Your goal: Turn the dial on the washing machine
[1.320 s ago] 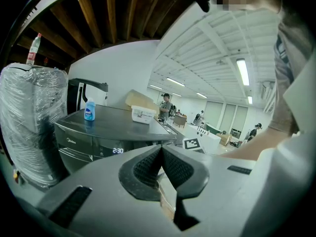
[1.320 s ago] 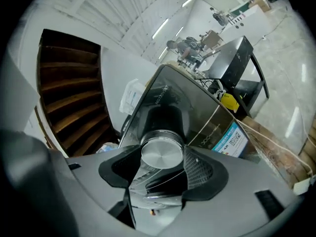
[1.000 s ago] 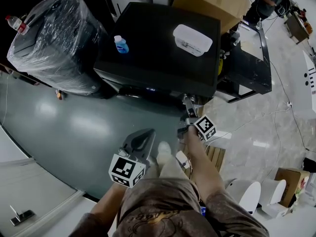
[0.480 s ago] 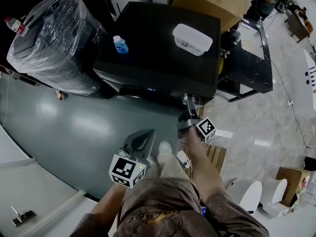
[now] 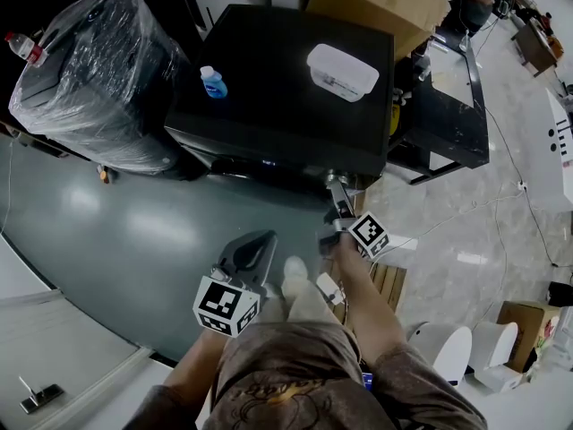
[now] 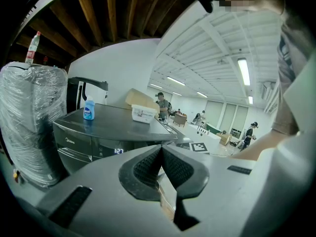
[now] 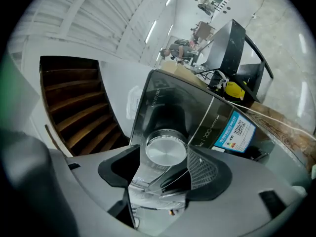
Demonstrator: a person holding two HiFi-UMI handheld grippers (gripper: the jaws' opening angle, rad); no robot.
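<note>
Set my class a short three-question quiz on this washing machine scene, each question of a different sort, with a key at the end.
1. True or false: the left gripper has its jaws standing wide apart.
2. What sits between the jaws of the right gripper?
A. the round silver metal dial
B. a red cup
C. a folded towel
3. Fill in: the small blue bottle and the white plastic box both stand on top of the black ____.

Key
1. False: the jaws are together, with nothing between them.
2. A: the pads close on the dial's two sides.
3. washing machine
</note>
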